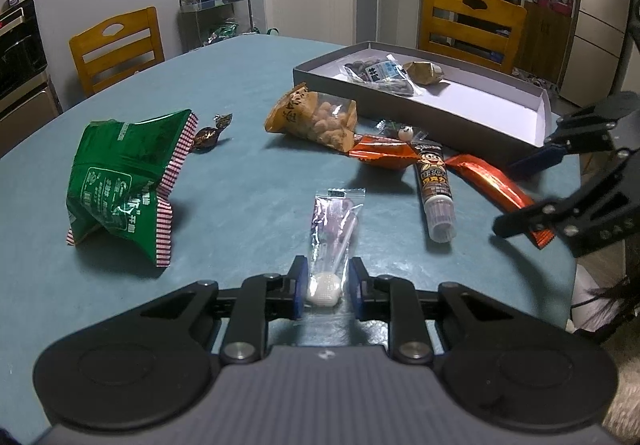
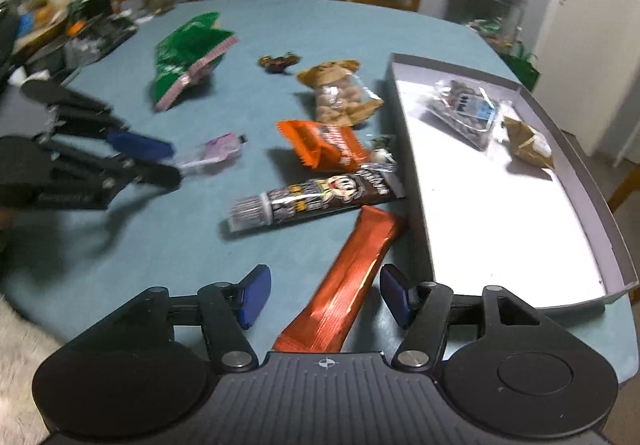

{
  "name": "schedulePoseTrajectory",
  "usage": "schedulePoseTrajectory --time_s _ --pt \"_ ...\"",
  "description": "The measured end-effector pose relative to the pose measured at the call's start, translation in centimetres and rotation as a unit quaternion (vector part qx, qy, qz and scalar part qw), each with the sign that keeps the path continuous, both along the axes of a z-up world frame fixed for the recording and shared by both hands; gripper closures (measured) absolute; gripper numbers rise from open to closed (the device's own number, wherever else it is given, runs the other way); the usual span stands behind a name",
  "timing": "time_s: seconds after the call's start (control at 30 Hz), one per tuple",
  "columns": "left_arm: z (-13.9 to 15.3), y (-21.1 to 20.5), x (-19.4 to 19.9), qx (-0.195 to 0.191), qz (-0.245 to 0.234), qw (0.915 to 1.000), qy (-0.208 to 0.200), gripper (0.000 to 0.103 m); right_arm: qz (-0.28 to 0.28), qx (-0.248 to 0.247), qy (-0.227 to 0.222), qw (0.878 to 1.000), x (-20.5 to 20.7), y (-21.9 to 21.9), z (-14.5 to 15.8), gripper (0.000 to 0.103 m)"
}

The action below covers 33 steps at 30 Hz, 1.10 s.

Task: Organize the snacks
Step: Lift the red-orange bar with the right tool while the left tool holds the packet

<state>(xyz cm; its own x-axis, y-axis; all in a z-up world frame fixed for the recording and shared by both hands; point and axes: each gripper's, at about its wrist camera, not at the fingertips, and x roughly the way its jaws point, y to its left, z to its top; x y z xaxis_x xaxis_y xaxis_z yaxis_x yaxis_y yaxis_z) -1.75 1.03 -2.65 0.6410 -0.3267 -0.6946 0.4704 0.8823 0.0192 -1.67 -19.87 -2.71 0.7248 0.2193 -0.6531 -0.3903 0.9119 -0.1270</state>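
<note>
Left gripper (image 1: 327,287) open, pads straddling clear purple-printed lollipop packet (image 1: 335,237), lined up for pinch. Right gripper (image 2: 325,299) open astride long orange foil bar (image 2: 352,277); shallow grey box (image 2: 576,181) just right, destination.

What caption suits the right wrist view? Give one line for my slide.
Open right tool straddles an orange snack bar beside the grey box on the blue table.

Right gripper (image 2: 325,295), jaws apart, straddling the near end of an orange bar (image 2: 348,277); shallow box (image 2: 580,181) beyond the right jaw.
</note>
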Motion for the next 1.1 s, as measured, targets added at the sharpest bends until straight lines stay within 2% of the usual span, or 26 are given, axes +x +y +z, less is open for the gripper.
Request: schedulePoseTrajectory --time_s 0.1,0.23,0.37,0.63,0.87,1.1 --pt "-0.2 0.0 0.1 -0.001 0.001 1.0000 0.004 0.083 -0.017 0.009 -0.011 1.000 0.6 0.0 -0.4 0.050" --pt "-0.2 0.3 0.2 -0.008 0.003 1.0000 0.005 0.084 -0.011 0.012 -0.028 0.999 0.6 0.0 -0.6 0.069" --pt "0.1 0.6 0.1 -0.008 0.008 0.9999 -0.003 0.085 -0.012 0.019 -0.038 0.999 0.3 -0.5 -0.3 0.075" --pt "1.1 0.4 -0.3 -0.005 0.009 0.9997 -0.020 0.085 0.003 0.036 -0.059 0.998 -0.6 -1.1 1.2 0.081" --pt "1.7 0.5 -0.7 -0.003 0.010 0.9996 -0.027 0.085 0.022 0.046 -0.075 0.996 -1.3 -1.2 2.2 0.095" --pt "1.6 0.5 -0.8 -0.003 0.008 0.9998 -0.021 0.085 0.009 0.043 -0.060 0.997 -0.6 -1.4 1.1 0.089"
